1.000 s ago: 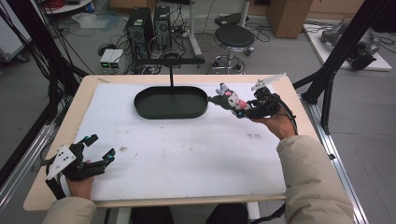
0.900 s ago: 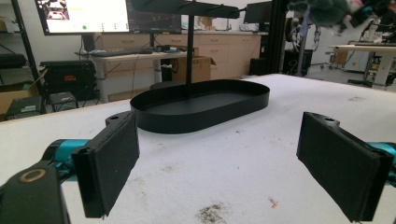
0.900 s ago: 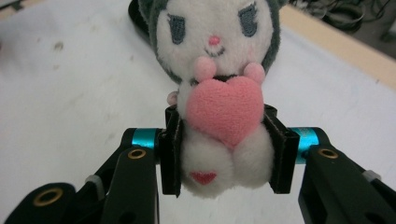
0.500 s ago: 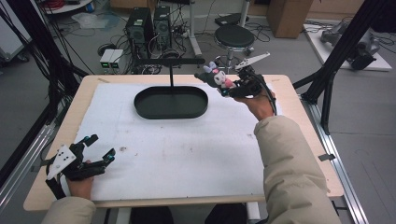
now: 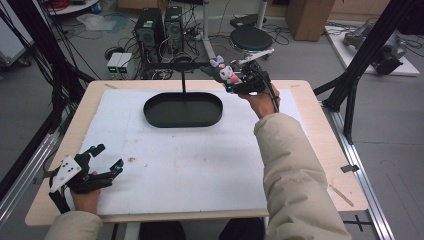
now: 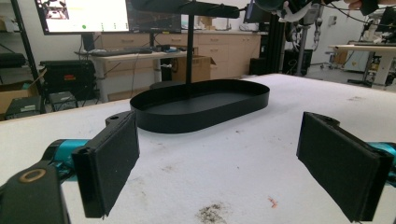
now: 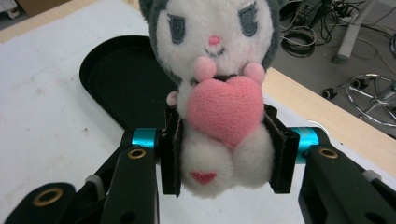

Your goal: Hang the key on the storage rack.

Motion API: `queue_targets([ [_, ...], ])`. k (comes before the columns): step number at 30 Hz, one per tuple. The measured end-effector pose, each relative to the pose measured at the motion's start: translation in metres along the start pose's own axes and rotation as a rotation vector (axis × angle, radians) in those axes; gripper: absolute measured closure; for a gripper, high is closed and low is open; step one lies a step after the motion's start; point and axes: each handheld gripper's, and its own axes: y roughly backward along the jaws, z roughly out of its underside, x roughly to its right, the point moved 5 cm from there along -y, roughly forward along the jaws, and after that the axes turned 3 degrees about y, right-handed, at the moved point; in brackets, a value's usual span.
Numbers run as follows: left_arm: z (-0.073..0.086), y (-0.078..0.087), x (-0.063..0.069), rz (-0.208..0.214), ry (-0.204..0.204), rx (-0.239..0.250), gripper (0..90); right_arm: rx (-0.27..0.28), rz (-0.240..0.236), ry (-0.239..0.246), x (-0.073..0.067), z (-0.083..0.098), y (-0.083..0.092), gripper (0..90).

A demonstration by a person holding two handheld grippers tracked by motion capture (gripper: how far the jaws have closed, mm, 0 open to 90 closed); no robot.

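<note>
A small plush toy (image 7: pixel 219 88) with a grey hood, white face and pink heart sits between the jaws of my right gripper (image 7: pixel 224 156), which is shut on its body. In the high view the plush toy (image 5: pixel 224 73) is held in the air by the right gripper (image 5: pixel 240 80) just beyond the right end of the black oval tray (image 5: pixel 183 109). A thin black stand (image 5: pixel 184 75) with a crossbar rises from the tray. My left gripper (image 5: pixel 102 160) rests open at the table's near left corner, nothing between its pads (image 6: pixel 109 163). The black oval tray (image 6: pixel 201 105) lies ahead of it.
A white sheet (image 5: pixel 190 160) covers the wooden table (image 5: pixel 320 145). Beyond the far edge are computer towers (image 5: pixel 160 25), cables and a round stool (image 5: pixel 251 38) on the floor. Black frame struts (image 5: pixel 360 65) stand at the right and left sides.
My right gripper has carried the plush toy leftward and away from me, from beside the tray's right end to above its far right rim. The left gripper has stayed put.
</note>
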Motion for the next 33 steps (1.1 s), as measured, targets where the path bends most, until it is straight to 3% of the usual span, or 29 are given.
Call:
queue_targets([
  [17,0.000,0.000,-0.001,0.001,0.001,-0.006,13.5,0.047,0.054,-0.050,0.010,-0.002,-0.013,56.8],
  [33,0.000,0.000,0.000,0.000,0.002,-0.005,13.5,0.031,0.088,-0.085,0.022,0.005,-0.024,56.5],
])
